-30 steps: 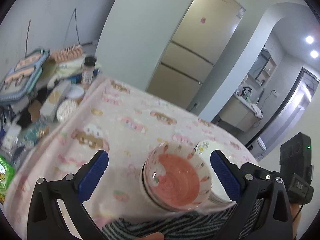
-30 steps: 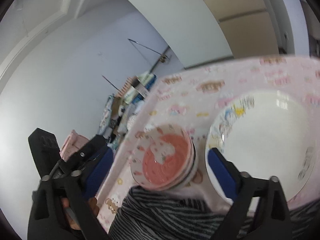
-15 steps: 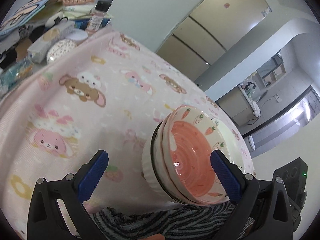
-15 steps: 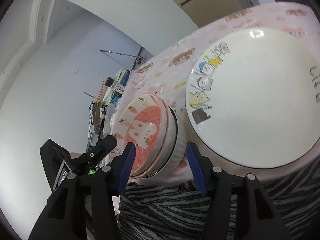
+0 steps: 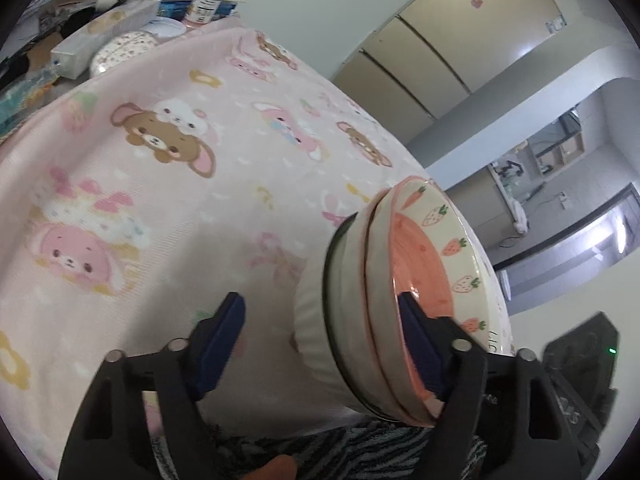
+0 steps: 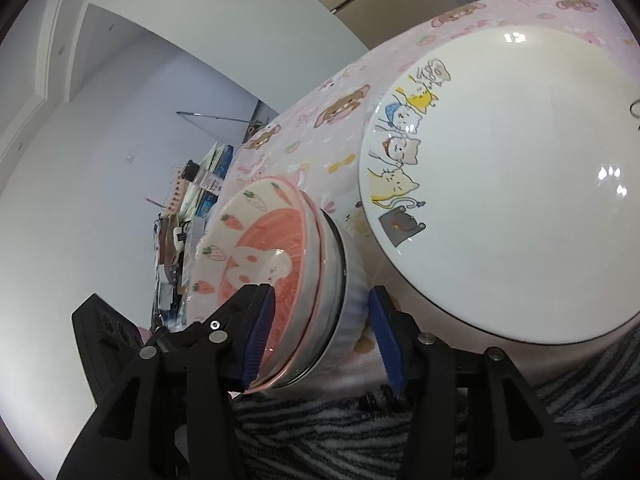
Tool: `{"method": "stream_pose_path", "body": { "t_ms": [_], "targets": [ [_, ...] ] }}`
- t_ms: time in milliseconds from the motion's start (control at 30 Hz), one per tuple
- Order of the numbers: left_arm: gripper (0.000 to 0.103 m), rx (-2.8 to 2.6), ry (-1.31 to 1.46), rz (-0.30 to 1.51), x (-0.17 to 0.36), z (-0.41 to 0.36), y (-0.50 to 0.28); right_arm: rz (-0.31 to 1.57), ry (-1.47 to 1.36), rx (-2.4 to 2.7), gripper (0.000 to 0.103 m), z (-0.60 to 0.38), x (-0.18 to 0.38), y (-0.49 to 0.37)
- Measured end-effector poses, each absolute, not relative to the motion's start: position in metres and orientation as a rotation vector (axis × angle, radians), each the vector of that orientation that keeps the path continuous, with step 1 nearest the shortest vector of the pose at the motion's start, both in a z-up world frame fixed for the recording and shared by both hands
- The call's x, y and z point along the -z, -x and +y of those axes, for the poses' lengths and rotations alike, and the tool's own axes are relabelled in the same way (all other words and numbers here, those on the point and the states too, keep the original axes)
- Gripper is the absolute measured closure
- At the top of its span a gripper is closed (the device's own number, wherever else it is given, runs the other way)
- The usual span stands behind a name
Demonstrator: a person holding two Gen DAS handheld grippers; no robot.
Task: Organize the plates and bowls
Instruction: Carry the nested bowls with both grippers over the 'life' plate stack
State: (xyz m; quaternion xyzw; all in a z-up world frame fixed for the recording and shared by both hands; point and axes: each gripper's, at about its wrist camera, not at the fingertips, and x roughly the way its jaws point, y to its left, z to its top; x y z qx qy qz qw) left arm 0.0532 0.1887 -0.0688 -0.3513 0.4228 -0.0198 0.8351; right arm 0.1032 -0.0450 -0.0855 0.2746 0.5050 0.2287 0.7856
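- Since a second earlier, both tools had dropped close to the stack of bowls (image 5: 384, 300) and rolled, so the stack filled the lower middle of each wrist view rather than sitting small between wide-spread fingers.
- The left tool (image 5: 320, 344) was closing; its right pad lay inside the top pink bowl at 4 o'clock of the stack, its left pad was apart from the white ribbed base bowl at 8 o'clock. No pinch showed yet.
- The right tool (image 6: 320, 328) was closing too, straddling the stack's near wall: one pad inside the pink bowl, the other just beside the ribbed outer wall. Contact could not be confirmed.
- Judged from this, a two-tool lift of the stack looked imminent, with no sorting completed.
- The stack sat on the pink cartoon-print surface (image 5: 168, 208), with the white cat-print plate (image 6: 520, 184) just beside it at 2 o'clock in the right view.
- The stack's near lower edge was hidden behind a striped cloth (image 6: 360, 432); the plate was cut off at the right edge, and the clutter (image 5: 120, 20) at 11 o'clock was too small to identify.
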Motion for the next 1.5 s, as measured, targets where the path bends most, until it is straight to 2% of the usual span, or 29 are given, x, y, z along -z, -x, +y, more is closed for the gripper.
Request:
{"method": "stream_pose_path", "body": {
  "t_ms": [33,100,133,333,400,500,667,833,1167,1500],
  "targets": [
    [0.035,0.048,0.739,0.883,0.067,0.187,-0.053,1.103,-0.605,-0.496,0.053,-0.044,0.090,-0.105],
    [0.049,0.061,0.736,0.861,0.065,0.185,-0.052,1.131,-0.626,-0.498,0.051,-0.040,0.100,-0.110],
    [0.052,0.075,0.743,0.859,0.065,0.185,-0.052,1.144,-0.639,-0.494,0.051,-0.039,0.103,-0.113],
    [0.052,0.102,0.780,0.852,0.068,0.188,-0.053,1.144,-0.669,-0.519,0.052,-0.034,0.108,-0.125],
    [0.048,0.121,0.797,0.852,0.071,0.190,-0.053,1.146,-0.689,-0.516,0.052,-0.034,0.111,-0.127],
    [0.042,0.194,0.866,0.878,0.081,0.193,-0.057,1.152,-0.727,-0.515,0.059,-0.039,0.115,-0.129],
    [0.055,0.132,0.866,0.886,0.082,0.193,-0.055,1.165,-0.792,-0.562,0.064,-0.045,0.118,-0.132],
    [0.057,0.135,0.893,0.859,0.082,0.197,-0.050,1.155,-0.800,-0.585,0.065,-0.046,0.116,-0.129],
    [0.057,0.138,0.745,0.699,-0.001,0.180,-0.037,1.031,-0.808,-0.748,0.065,-0.054,0.052,-0.131],
    [0.057,0.214,0.642,0.596,-0.078,0.129,-0.047,0.870,-0.796,-0.790,0.065,-0.100,-0.021,-0.130]
  ]
}}
